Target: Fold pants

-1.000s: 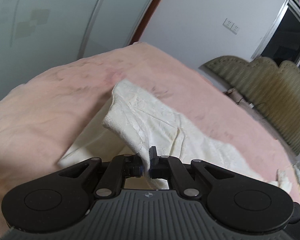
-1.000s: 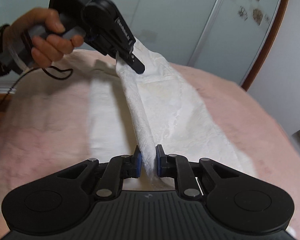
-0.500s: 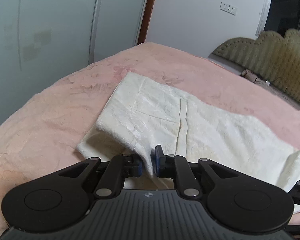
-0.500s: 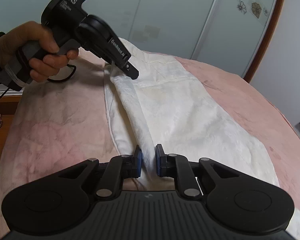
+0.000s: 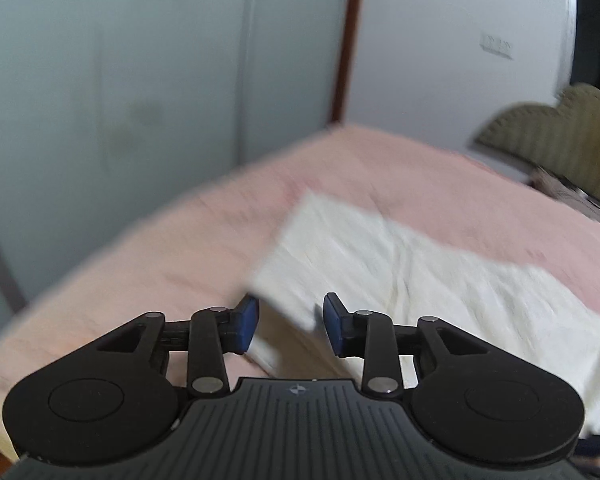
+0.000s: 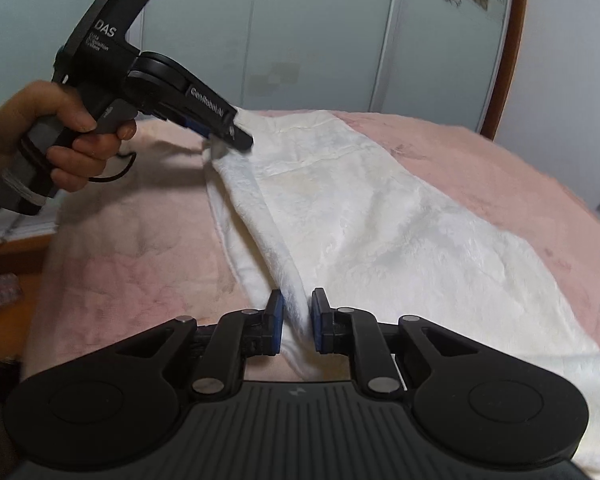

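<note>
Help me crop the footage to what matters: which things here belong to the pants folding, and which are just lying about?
Part of the job:
- white pants
- left gripper, jaws just opened, off the cloth
- right gripper, pinching the folded edge
- pink bed cover underneath

Just lying about:
- upholstered headboard
- wall switch
- sliding wardrobe doors

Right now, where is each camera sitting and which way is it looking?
Left wrist: sits on the left gripper, looking down along its open fingers at the white pants on the pink bed; no hand shows.
Right wrist: sits on the right gripper, which pinches a fold of the pants; the left hand shows, holding its gripper.
Shared: pants, bed, wardrobe doors.
</note>
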`<state>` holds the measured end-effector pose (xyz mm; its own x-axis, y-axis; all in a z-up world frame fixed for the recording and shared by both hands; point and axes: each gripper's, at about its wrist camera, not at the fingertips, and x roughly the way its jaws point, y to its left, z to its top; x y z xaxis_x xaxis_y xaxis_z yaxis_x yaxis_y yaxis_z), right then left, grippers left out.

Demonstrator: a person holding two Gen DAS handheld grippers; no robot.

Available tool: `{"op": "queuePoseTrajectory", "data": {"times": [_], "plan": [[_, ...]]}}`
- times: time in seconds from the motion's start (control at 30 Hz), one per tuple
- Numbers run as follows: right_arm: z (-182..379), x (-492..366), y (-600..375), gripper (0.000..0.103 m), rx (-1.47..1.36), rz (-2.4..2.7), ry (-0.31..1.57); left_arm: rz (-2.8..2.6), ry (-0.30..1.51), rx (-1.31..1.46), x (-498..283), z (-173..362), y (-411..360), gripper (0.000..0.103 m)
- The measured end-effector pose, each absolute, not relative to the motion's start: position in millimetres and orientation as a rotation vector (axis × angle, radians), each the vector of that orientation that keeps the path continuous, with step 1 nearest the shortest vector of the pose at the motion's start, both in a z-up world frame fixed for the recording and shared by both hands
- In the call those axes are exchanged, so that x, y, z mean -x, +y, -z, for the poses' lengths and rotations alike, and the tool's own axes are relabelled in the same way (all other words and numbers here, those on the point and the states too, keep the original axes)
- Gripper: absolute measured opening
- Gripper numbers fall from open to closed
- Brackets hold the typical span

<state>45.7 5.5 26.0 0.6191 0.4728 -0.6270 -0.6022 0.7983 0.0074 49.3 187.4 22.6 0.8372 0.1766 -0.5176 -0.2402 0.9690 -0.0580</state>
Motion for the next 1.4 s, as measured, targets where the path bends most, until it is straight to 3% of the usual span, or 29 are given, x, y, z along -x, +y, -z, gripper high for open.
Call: {"op": "queuePoseTrajectory", "data": {"times": [0.17, 0.37, 0.5, 0.77, 0.8, 0.83, 0.87, 0.9, 1.0, 1.13, 1.2, 1.23, 1.27, 1.33, 1.4], "plan": [[-44, -35, -54, 0.016, 0.02, -0.517, 0.633, -0.181, 0.458, 0.092, -45, -43, 168, 0.06], [-12, -20, -124, 0.015, -0.149, -0.203, 0.821, 0.147, 0.567, 0.068, -59, -28, 102, 0.06], [-16, 12, -141, 0.016, -0.225, -0.158, 0.773, 0.437, 0.57, -0.085, -52, -22, 34, 0.06], [-44, 9, -163, 0.019, -0.171, 0.027, 0.624, 0.682, 0.4, -0.517, -10, 7, -74, 0.06], [-48, 4, -157, 0.026, -0.111, 0.022, 0.62, 0.691, 0.402, -0.551, -9, 12, -81, 0.06], [-51, 0, -147, 0.039, -0.009, 0.017, 0.621, 0.703, 0.402, -0.578, -8, 15, -85, 0.06], [-49, -7, -135, 0.06, 0.124, 0.01, 0.621, 0.719, 0.4, -0.602, -9, 20, -88, 0.06], [-45, -9, -122, 0.069, 0.264, -0.006, 0.617, 0.731, 0.396, -0.622, -8, 23, -92, 0.059], [-28, -13, -97, 0.073, 0.606, -0.099, 0.608, 0.722, 0.396, -0.679, -12, 35, -100, 0.054], [-7, -34, -90, 0.069, 0.806, -0.17, 0.65, 0.692, 0.391, -0.725, -21, 44, -109, 0.043], [-3, -47, -90, 0.049, 0.839, -0.22, 0.676, 0.697, 0.375, -0.734, -20, 45, -111, 0.032], [-1, -54, -91, 0.03, 0.834, -0.234, 0.701, 0.692, 0.369, -0.742, -20, 46, -112, 0.024], [2, -59, -93, 0.021, 0.83, -0.243, 0.721, 0.691, 0.369, -0.744, -20, 45, -113, 0.01], [7, -59, -89, 0.011, 0.855, -0.25, 0.733, 0.719, 0.367, -0.719, -14, 44, -109, 0.007], [7, -51, -88, 0.01, 0.864, -0.232, 0.721, 0.75, 0.35, -0.701, -4, 41, -104, 0.006]]}}
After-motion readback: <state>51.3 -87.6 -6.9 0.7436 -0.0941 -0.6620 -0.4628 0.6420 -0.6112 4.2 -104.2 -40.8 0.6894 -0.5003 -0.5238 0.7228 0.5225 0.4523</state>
